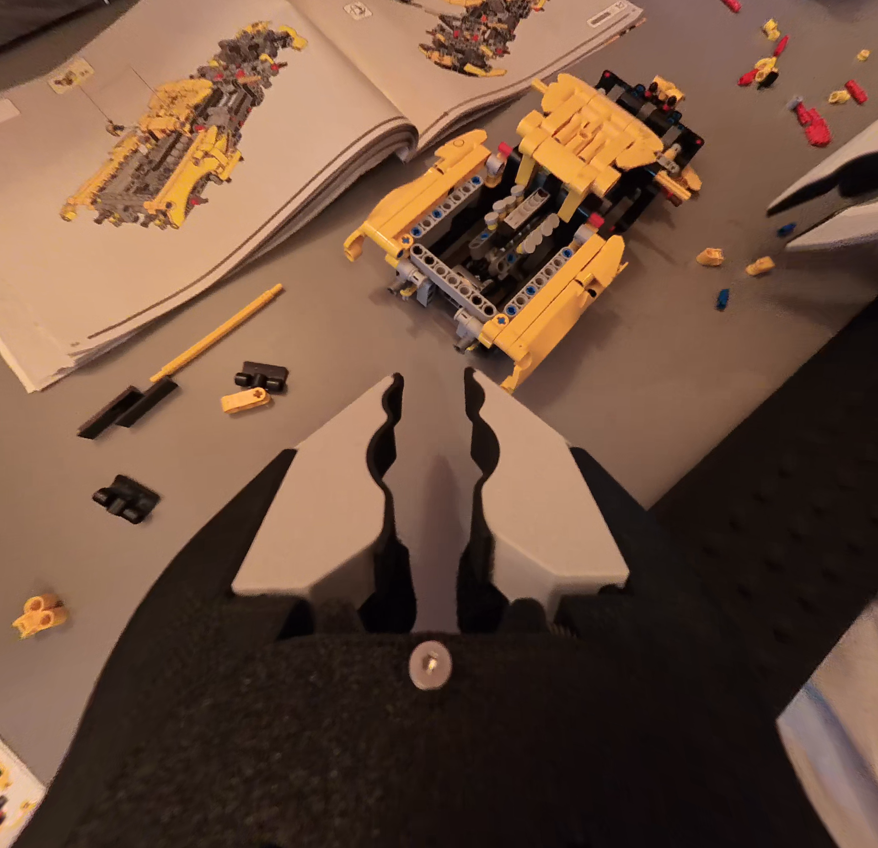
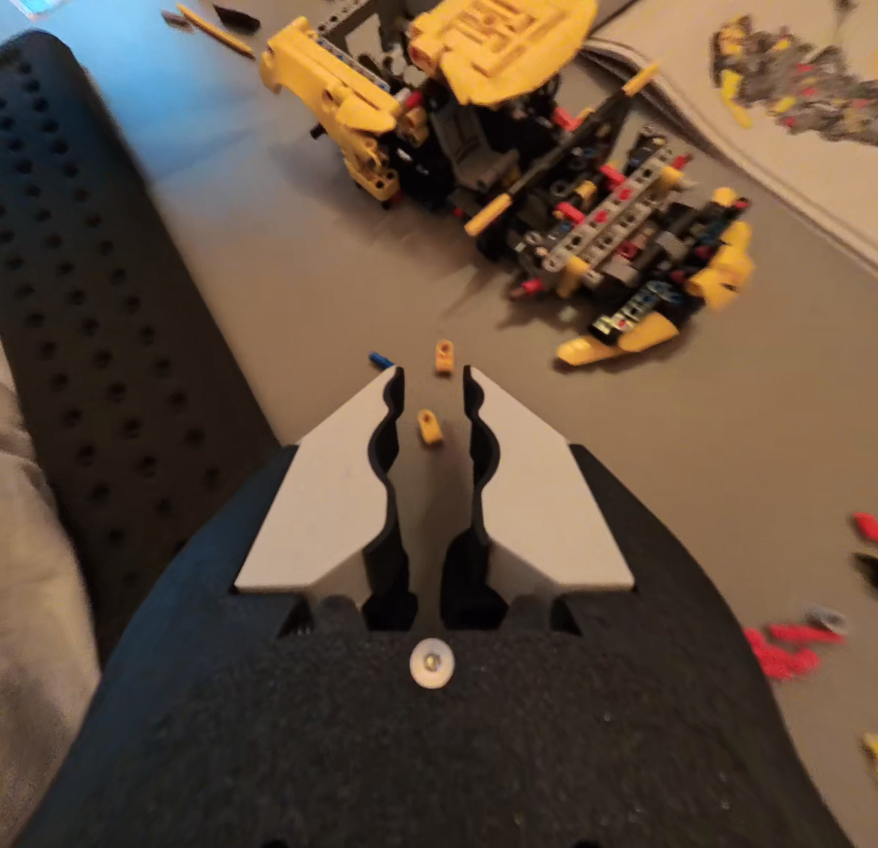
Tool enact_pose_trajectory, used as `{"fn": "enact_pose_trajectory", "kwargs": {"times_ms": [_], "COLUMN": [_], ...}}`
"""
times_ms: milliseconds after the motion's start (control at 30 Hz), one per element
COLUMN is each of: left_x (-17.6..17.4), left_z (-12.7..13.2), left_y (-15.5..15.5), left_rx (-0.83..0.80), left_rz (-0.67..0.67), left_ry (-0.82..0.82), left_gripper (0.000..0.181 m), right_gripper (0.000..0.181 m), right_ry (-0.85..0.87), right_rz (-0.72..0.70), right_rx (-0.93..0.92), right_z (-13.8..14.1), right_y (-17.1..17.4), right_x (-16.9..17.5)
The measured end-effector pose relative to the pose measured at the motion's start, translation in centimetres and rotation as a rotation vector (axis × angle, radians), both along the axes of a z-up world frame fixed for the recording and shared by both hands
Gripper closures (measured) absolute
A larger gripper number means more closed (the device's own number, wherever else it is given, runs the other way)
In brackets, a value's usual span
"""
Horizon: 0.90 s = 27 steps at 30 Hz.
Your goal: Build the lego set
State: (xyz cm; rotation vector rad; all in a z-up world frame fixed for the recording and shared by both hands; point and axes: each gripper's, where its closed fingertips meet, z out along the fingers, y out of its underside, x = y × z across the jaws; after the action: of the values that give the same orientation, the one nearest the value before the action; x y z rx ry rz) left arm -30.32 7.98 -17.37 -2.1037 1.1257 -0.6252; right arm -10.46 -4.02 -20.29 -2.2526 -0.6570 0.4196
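Observation:
A half-built yellow and black lego vehicle (image 1: 522, 217) stands on the grey table, just beyond my left gripper (image 1: 433, 378), which is open and empty above the table. The vehicle also shows in the right wrist view (image 2: 475, 127), with its grey and black chassis end toward the right. My right gripper (image 2: 433, 374) is open and empty. A small yellow connector (image 2: 430, 426) lies on the table between its fingers, and a second yellow connector (image 2: 444, 356) lies just past the tips. The right gripper also shows at the right edge of the left wrist view (image 1: 836, 203).
An open instruction booklet (image 1: 214, 160) lies at the back left. Near it lie a long yellow axle (image 1: 218, 333), black pieces (image 1: 126, 405), a black connector (image 1: 126, 498) and a yellow liftarm (image 1: 244, 400). Red and yellow small parts (image 1: 807, 117) are scattered at the right. A black perforated chair (image 2: 95, 302) is alongside. My right fingertips sit around 25 centimeters from my left ones. The long yellow axle (image 1: 218, 333) is closer to my left gripper, around 12 centimeters from its tips; the right tips are 35 centimeters off.

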Motion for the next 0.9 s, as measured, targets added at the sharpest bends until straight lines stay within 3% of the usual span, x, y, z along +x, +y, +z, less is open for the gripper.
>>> {"fn": "enact_pose_trajectory", "kwargs": {"times_ms": [167, 467, 733, 800, 900], "left_x": [0.4, 2.8, 2.3, 2.5, 2.7], "left_z": [0.9, 2.6, 1.9, 2.0, 2.2], "left_y": [-0.8, -3.0, -3.7, -3.6, -3.3], "left_rx": [0.031, 0.133, 0.098, 0.097, 0.118], "left_rz": [-0.019, -0.097, -0.084, -0.087, -0.095], "left_ry": [-0.029, -0.054, -0.034, -0.053, -0.061], "left_gripper": [0.155, 0.154, 0.154, 0.154, 0.154], "right_gripper": [0.153, 0.16, 0.174, 0.174, 0.174], "right_ry": [-0.034, -0.053, -0.088, -0.08, 0.072], "right_rz": [-0.022, -0.004, 0.01, 0.008, -0.021], "right_rx": [-0.037, -0.016, -0.024, -0.038, 0.021], "right_z": [-1.0, -2.2, -3.0, -2.5, 0.3], "right_y": [-1.9, 1.0, 2.1, 2.3, 3.2], "right_x": [3.5, -0.1, -0.9, -1.0, -1.8]}}
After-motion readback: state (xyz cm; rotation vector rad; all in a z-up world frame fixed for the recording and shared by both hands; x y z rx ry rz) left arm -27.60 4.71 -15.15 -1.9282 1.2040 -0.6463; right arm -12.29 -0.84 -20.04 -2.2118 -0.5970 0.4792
